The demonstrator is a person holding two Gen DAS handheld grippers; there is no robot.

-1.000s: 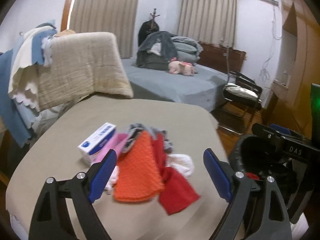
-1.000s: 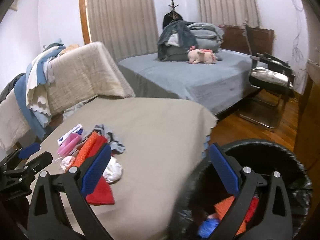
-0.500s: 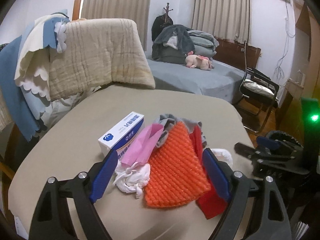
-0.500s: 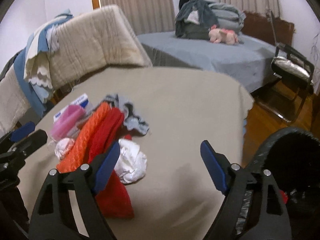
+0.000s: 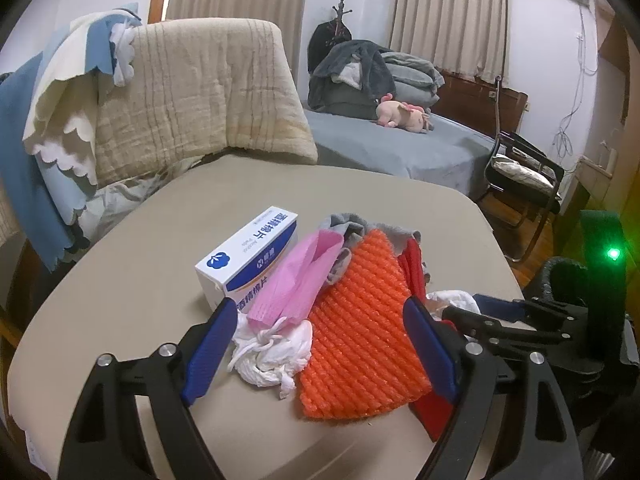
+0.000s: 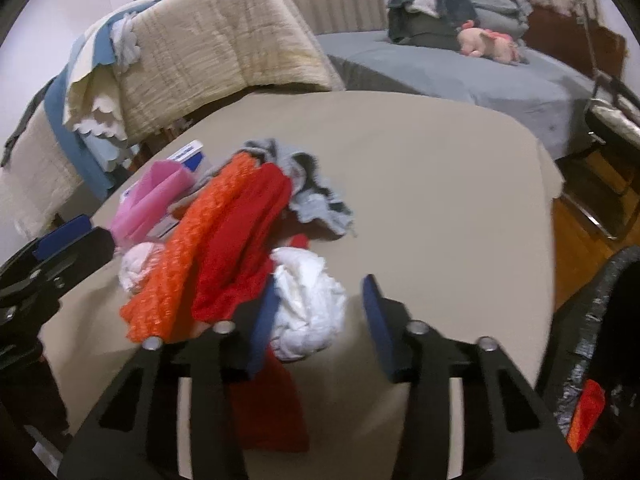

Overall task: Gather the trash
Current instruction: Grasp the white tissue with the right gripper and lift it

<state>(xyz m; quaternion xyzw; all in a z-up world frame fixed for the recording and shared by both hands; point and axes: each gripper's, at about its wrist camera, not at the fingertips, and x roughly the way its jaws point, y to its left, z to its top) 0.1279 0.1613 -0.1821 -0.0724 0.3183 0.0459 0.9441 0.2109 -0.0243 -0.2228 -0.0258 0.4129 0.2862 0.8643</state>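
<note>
A trash pile lies on the beige table: an orange foam net, a pink foam net, a white crumpled tissue, a red cloth, a grey rag and a blue-white box. My left gripper is open, its jaws around the white tissue and the orange net's near end. My right gripper is open, partly narrowed, its jaws on either side of a second white crumpled wad. The right gripper also shows in the left wrist view.
A black-lined trash bin stands at the table's right edge with red scraps inside. A chair draped with blankets is behind the table on the left. A bed and a black folding chair are beyond.
Both grippers have moved in toward the pile. The right gripper swung left from the bin, dropped to the white wad, and its jaws narrowed. The left gripper came closer to the tissue and orange net.
</note>
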